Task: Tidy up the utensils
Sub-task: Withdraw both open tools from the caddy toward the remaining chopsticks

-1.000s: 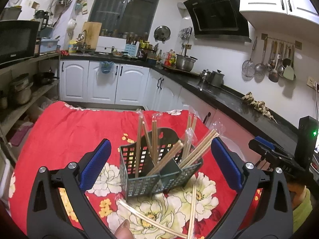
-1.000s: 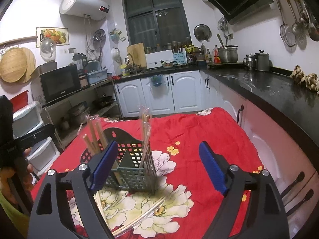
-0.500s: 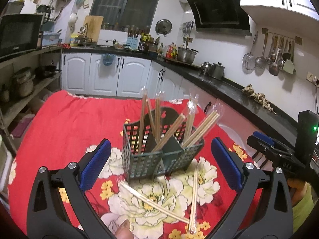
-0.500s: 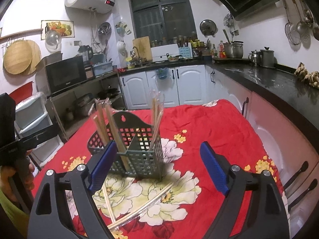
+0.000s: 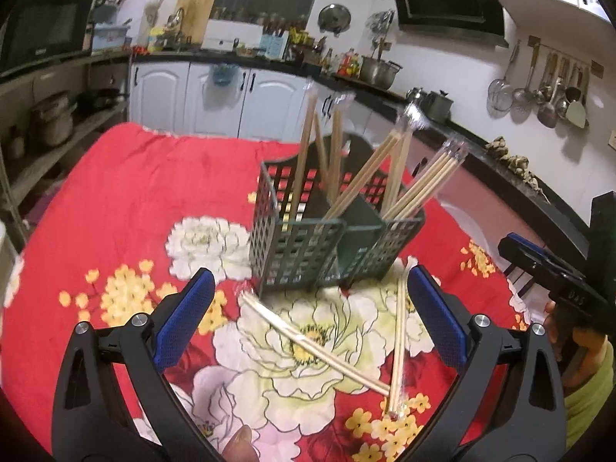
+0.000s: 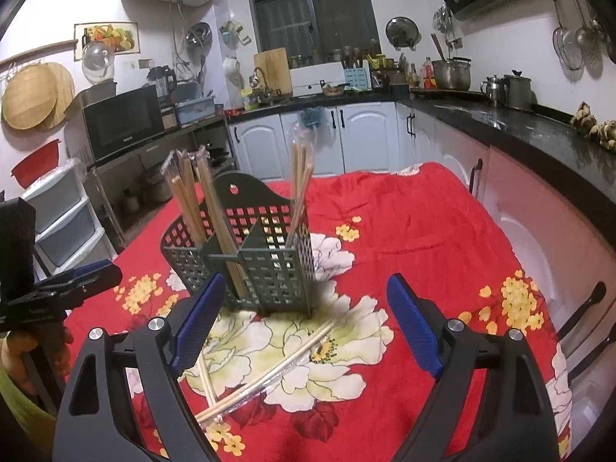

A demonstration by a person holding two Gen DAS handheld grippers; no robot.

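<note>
Left tongs [image 5: 308, 308] and right tongs [image 6: 304, 323], both spread and empty, having sunk toward desk [image 5: 127, 192]. Wrapped chopstick pairs [image 5: 315, 342] now lying lower centre between jaws, below basket [image 5: 304, 246]. Pickup likely imminent; most chopsticks already standing in basket.

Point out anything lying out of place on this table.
Two wrapped chopstick pairs lie crossed on the floral cloth in front of the green basket, while the other pairs stand inside its compartments.
</note>
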